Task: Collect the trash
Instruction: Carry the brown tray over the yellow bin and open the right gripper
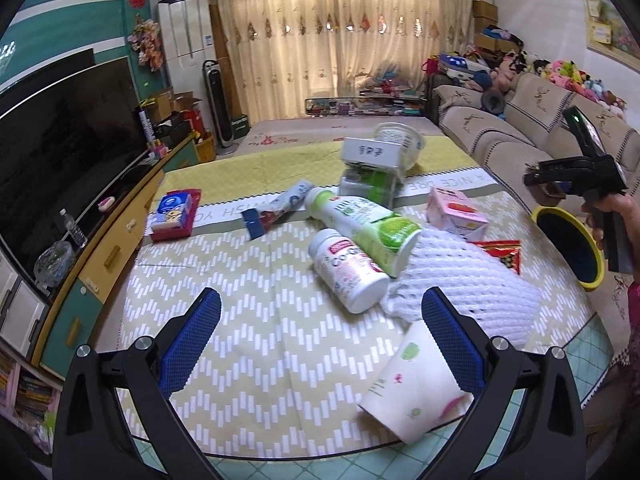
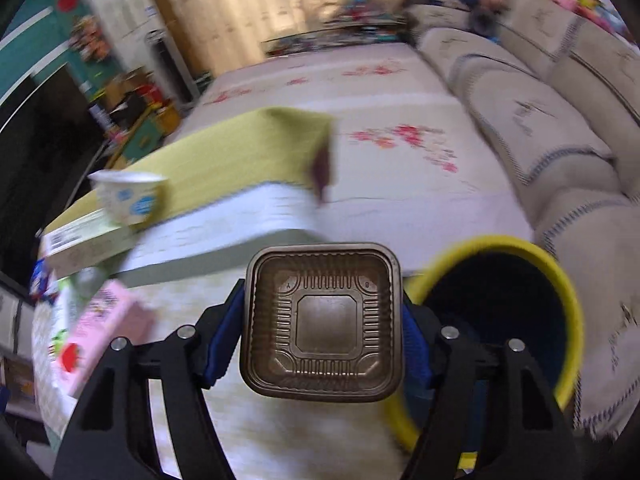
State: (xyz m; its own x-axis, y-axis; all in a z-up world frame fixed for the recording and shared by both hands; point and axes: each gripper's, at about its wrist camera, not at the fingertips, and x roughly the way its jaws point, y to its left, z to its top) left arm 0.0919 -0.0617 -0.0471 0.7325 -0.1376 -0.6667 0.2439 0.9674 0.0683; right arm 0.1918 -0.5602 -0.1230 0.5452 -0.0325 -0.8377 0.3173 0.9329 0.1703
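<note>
My right gripper [image 2: 322,320] is shut on a brown square plastic tray [image 2: 322,324], held above the table's right edge, just left of the yellow-rimmed bin [image 2: 560,280]. The bin also shows in the left wrist view [image 1: 538,212], with the right gripper [image 1: 560,182] above it. My left gripper [image 1: 320,312] is open and empty over the table. Trash lies ahead of it: a white bottle [image 1: 348,276], a green and white bottle [image 1: 360,224], white foam netting [image 1: 460,280], a paper cup [image 1: 412,384] by the right finger, a pink carton [image 1: 456,216].
Further back on the table [image 1: 240,360] lie a red and blue packet [image 1: 174,216], a snack wrapper [image 1: 276,210], a box [image 1: 370,152] and a white cup [image 1: 400,136]. A TV cabinet [image 1: 112,248] runs along the left, a sofa [image 1: 520,128] along the right.
</note>
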